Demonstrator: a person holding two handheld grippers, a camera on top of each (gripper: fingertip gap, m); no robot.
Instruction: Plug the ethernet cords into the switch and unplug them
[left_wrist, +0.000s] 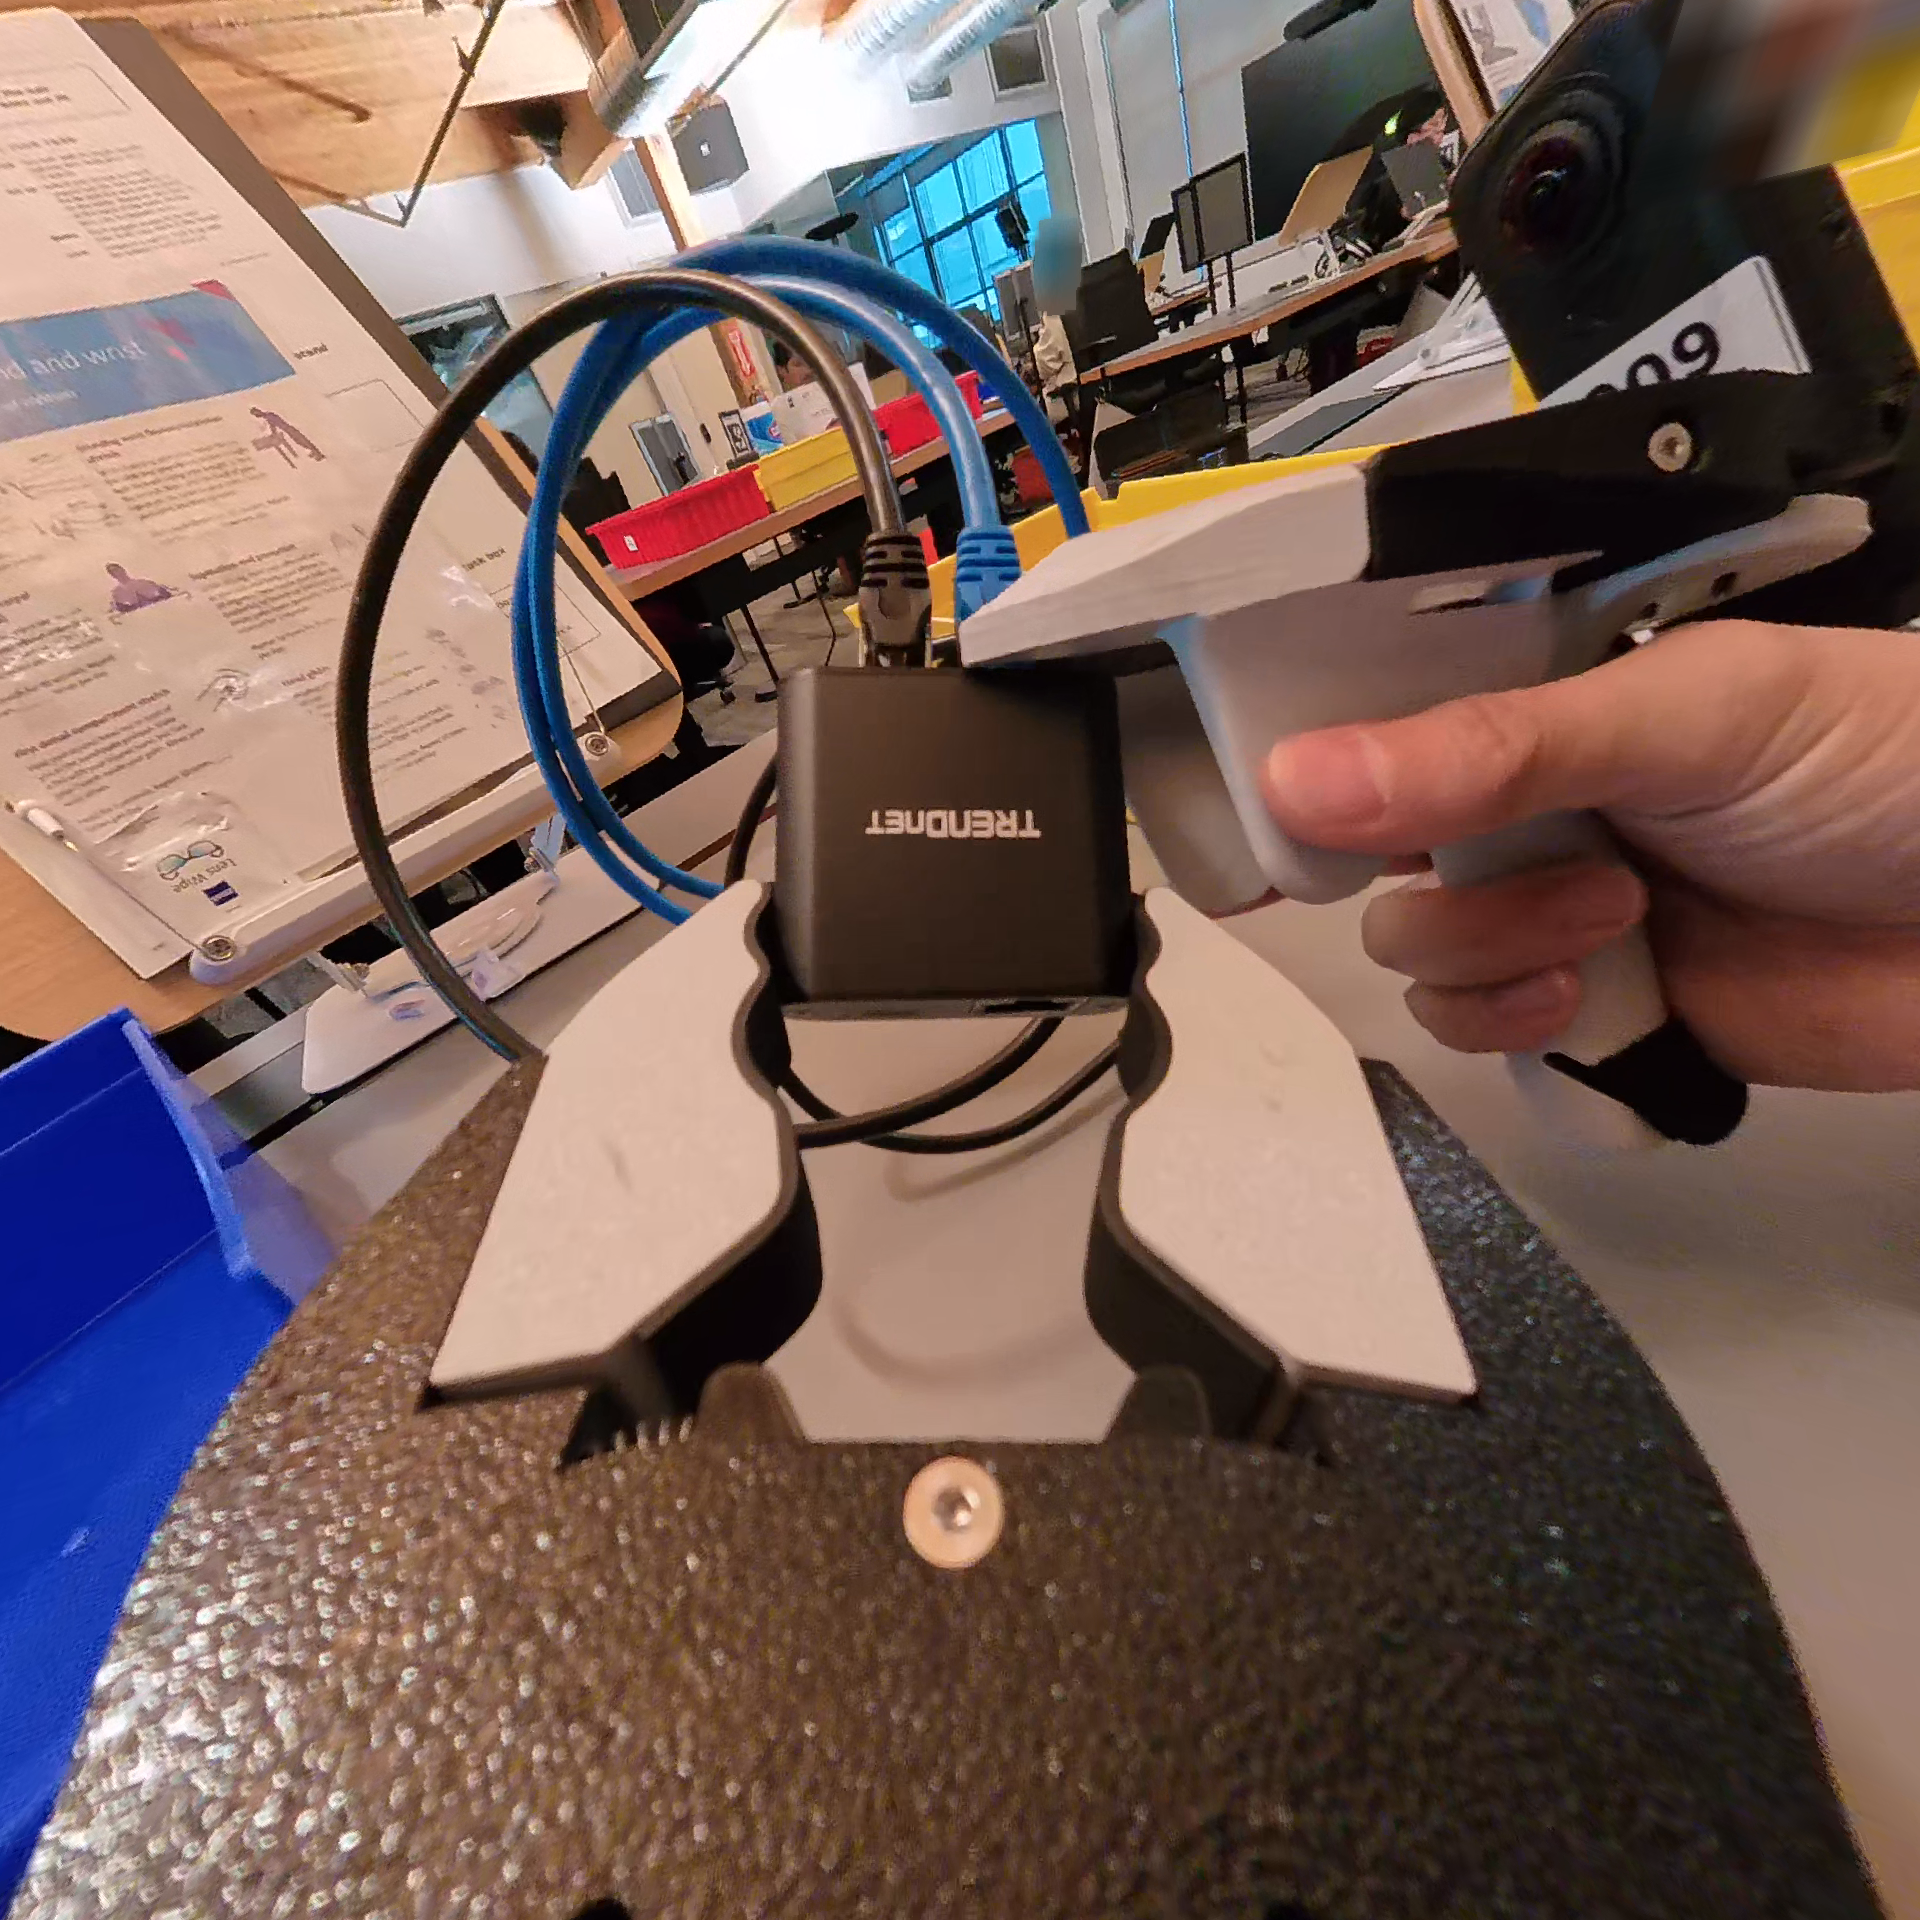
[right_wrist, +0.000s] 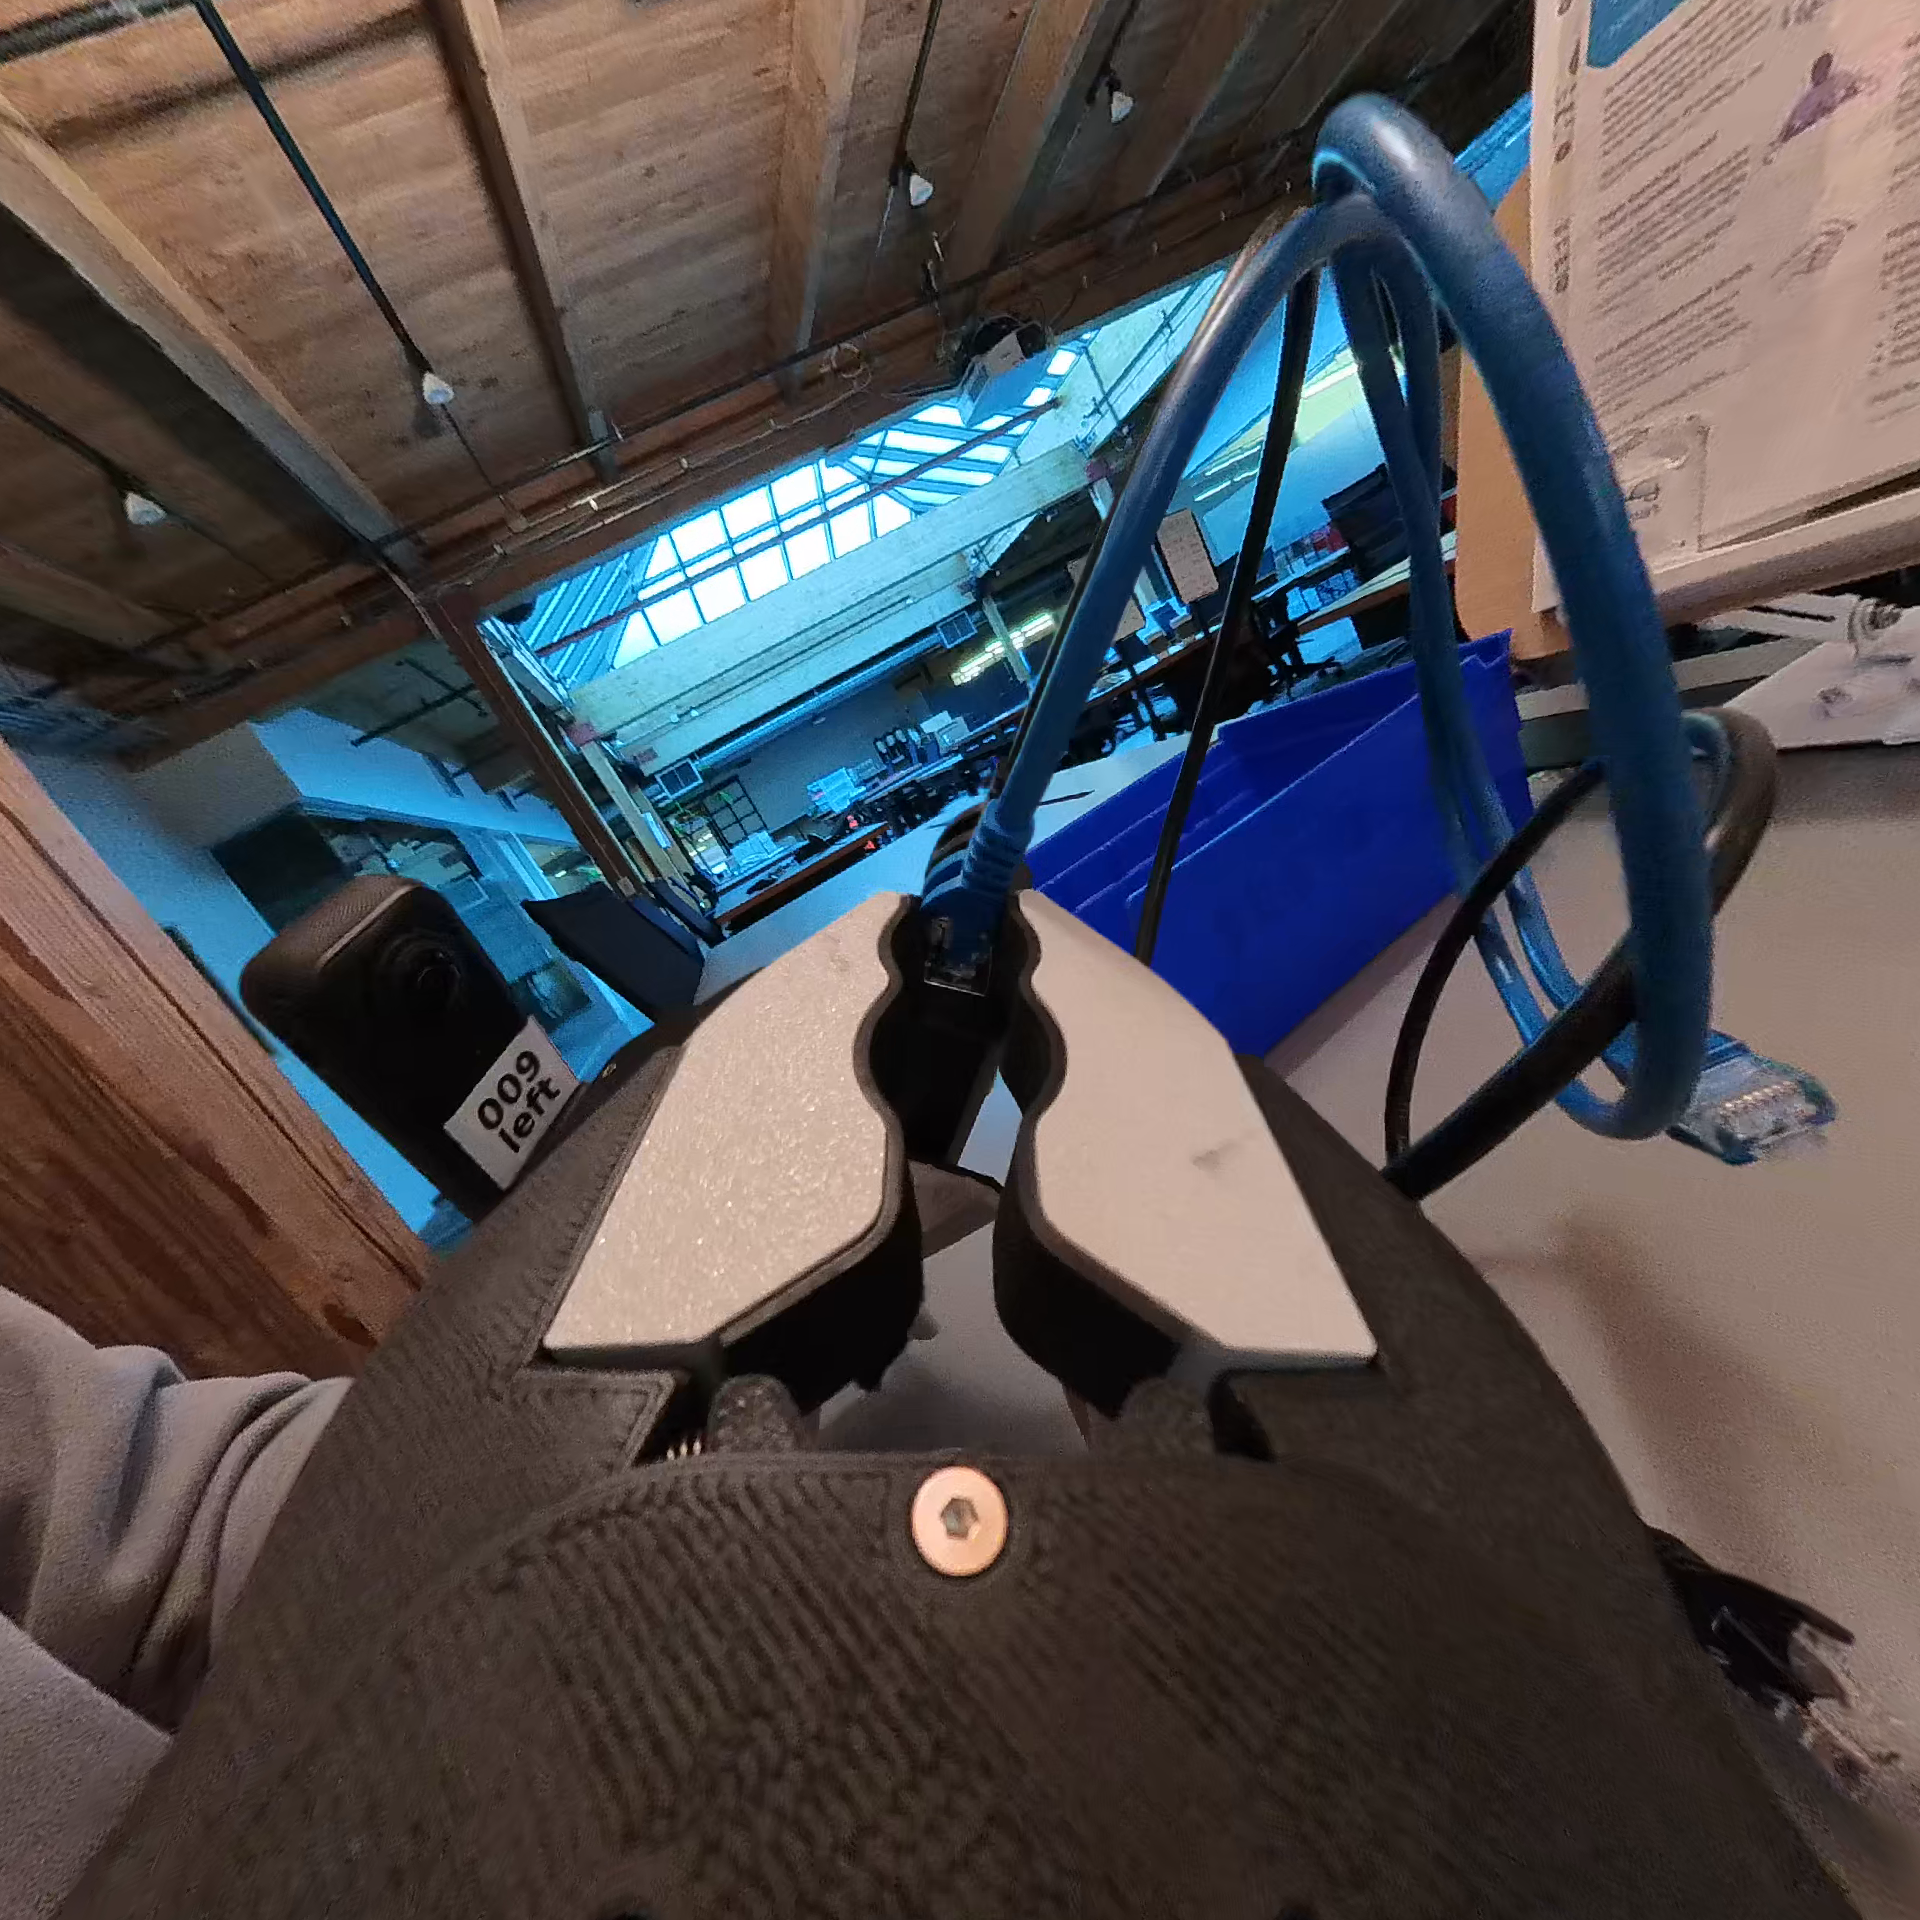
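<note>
My left gripper (left_wrist: 951, 925) is shut on the black switch (left_wrist: 951, 831) and holds it by its sides above the grey table. A black ethernet cord (left_wrist: 894, 592) and a blue ethernet cord (left_wrist: 982, 561) are plugged side by side into the switch's far face and loop upward. My right gripper (left_wrist: 997, 623), held by a hand (left_wrist: 1610, 831), comes in from the right onto the blue plug. In the right wrist view this gripper (right_wrist: 961, 925) is shut on the blue plug (right_wrist: 966, 914), with the switch (right_wrist: 935, 1070) just below. The blue cord's other plug (right_wrist: 1756, 1112) hangs free.
A blue bin (left_wrist: 104, 1299) sits at the left, also seen in the right wrist view (right_wrist: 1299, 852). A tilted stand with a printed sheet (left_wrist: 208, 520) stands behind it. A yellow bin (left_wrist: 1881, 260) is at the right. The black cord (right_wrist: 1558, 987) curls over the table. The tips of both grippers are at nearly the same place.
</note>
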